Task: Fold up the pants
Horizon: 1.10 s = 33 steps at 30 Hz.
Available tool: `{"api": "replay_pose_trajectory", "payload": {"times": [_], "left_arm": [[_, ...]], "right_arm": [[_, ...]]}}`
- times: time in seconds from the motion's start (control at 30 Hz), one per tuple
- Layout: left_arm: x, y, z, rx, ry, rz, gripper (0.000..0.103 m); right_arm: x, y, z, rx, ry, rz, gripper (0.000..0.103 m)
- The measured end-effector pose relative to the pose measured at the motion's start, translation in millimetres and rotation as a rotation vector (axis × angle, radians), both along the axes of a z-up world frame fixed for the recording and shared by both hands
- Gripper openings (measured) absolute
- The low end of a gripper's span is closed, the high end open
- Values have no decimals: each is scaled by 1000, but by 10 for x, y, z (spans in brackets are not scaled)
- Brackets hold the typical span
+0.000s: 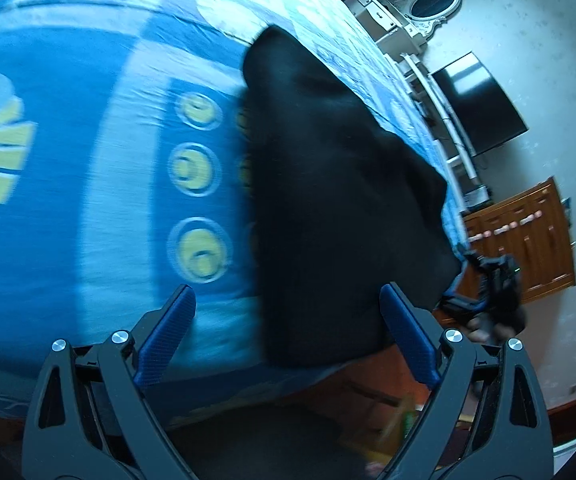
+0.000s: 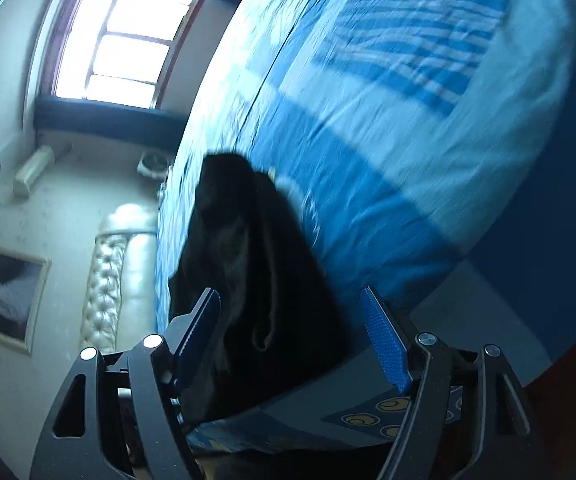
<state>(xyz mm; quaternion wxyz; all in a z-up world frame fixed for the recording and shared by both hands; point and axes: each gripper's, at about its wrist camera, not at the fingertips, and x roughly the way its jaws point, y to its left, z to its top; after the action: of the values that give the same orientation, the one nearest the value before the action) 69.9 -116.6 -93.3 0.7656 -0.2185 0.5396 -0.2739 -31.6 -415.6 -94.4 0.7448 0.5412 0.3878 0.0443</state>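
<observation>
The black pants [image 1: 339, 208] lie on the bed [image 1: 88, 160], on its blue patterned cover, near the edge closest to the person. In the left wrist view they show as one long dark mass running away from the camera, narrower at the far end and broad at the near end. In the right wrist view they look bunched, with deep soft folds and a rumpled near edge rather than a flat, squared shape.

The left gripper [image 1: 288, 336] has its fingers [image 1: 168, 332] spread wide with nothing pressed between them; the near end of the pants sits in front of the right-hand finger, and whether it touches the cloth is hard to tell through the blur. The right gripper [image 2: 291, 340] also stands open: cloth lies between its fingers [image 2: 383, 340], but the pads do not press on it. From the left wrist view the right gripper [image 1: 483, 292] appears at the far side of the pants, by the bed's edge.

As a judgement, the fold is under way but not finished. The pants seem gathered lengthwise, yet the bundle is loose and wrinkled. Smoothing, and at least one more fold to shorten the length, likely remain
</observation>
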Motion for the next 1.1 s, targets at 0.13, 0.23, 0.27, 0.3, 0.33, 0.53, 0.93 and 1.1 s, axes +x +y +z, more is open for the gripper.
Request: {"api": "replay_pose_trajectory", "payload": {"times": [0.13, 0.23, 0.27, 0.3, 0.33, 0.53, 0.93, 1.1], "left_arm": [[95, -133, -50, -23, 17, -5, 93], [134, -204, -68, -33, 9, -23, 93], [134, -215, -79, -29, 5, -20, 90], [134, -227, -90, -28, 1, -19, 78], [136, -236, -104, -28, 3, -24, 72], [111, -297, -125, 0, -9, -46, 56], [116, -288, -113, 3, -27, -49, 55], [115, -288, -116, 6, -25, -49, 55]], "right_arm": [[78, 106, -8, -4, -8, 18, 75], [129, 120, 1, -6, -14, 45, 73], [157, 153, 17, -26, -7, 61, 61], [231, 176, 49, -74, 17, 79, 55], [247, 192, 48, -95, 21, 90, 52], [270, 163, -34, -62, 10, 102, 43], [194, 125, -76, -54, -12, 105, 42], [191, 121, -71, -51, -14, 104, 42]]}}
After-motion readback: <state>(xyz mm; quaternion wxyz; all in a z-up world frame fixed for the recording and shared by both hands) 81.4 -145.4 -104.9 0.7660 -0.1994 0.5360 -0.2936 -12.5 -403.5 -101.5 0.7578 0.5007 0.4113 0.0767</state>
